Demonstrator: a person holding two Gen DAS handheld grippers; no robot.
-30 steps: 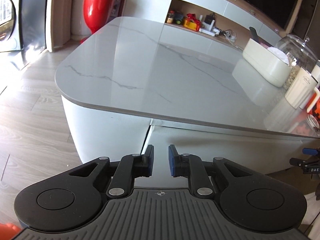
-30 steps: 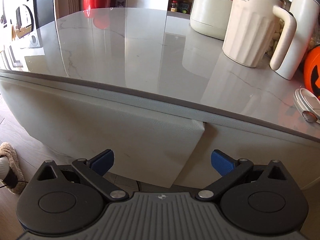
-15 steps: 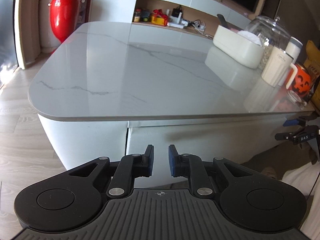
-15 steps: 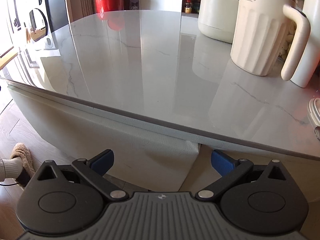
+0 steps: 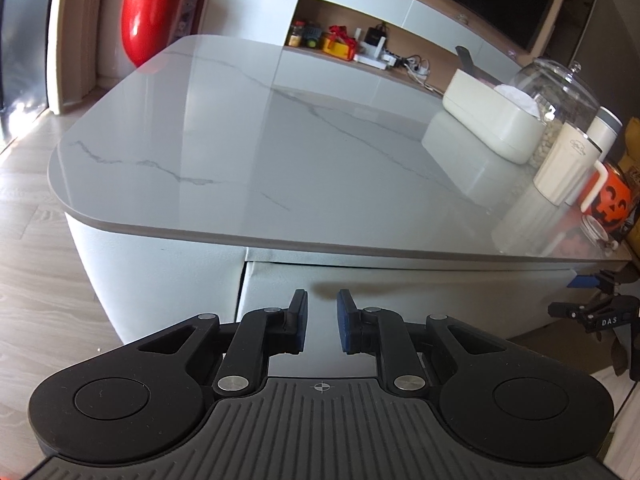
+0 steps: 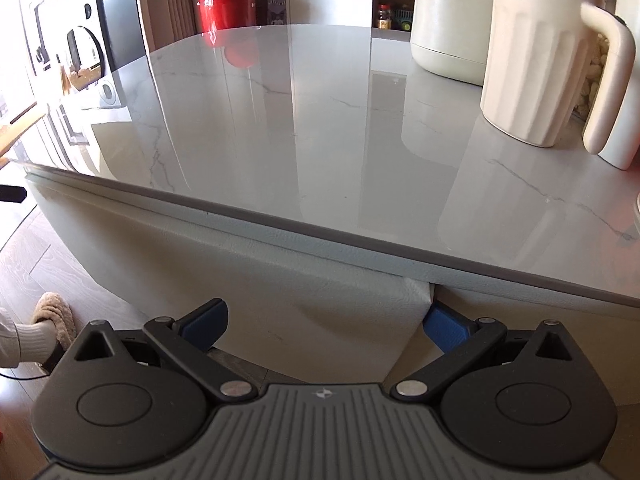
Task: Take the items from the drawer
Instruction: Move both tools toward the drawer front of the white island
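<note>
The drawer shows only as a shut white front (image 5: 400, 284) under the marble table top (image 5: 280, 140); nothing inside it is visible. My left gripper (image 5: 323, 304) hovers just before the left part of that front, nearly shut with a narrow slit and nothing in it. My right gripper (image 6: 326, 316) stands wide open and empty close to the drawer front (image 6: 320, 320). Its right fingertip (image 6: 440, 324) sits at the vertical seam on the panel's right edge. In the left wrist view, the right gripper (image 5: 588, 292) appears at the front's far right end.
On the table's right side stand a cream box (image 5: 492, 120), a glass jar (image 5: 560, 92), a ribbed cream mug (image 6: 532, 60) and an orange pumpkin cup (image 5: 612, 200). A red vessel (image 5: 152, 16) stands beyond the table. A person's slippered foot (image 6: 52, 316) rests on the wood floor at left.
The right gripper has come closer to the table edge, bringing its right finger up to the drawer's right seam. The left view has swung and steadied on the drawer front. Both jaws kept their widths.
</note>
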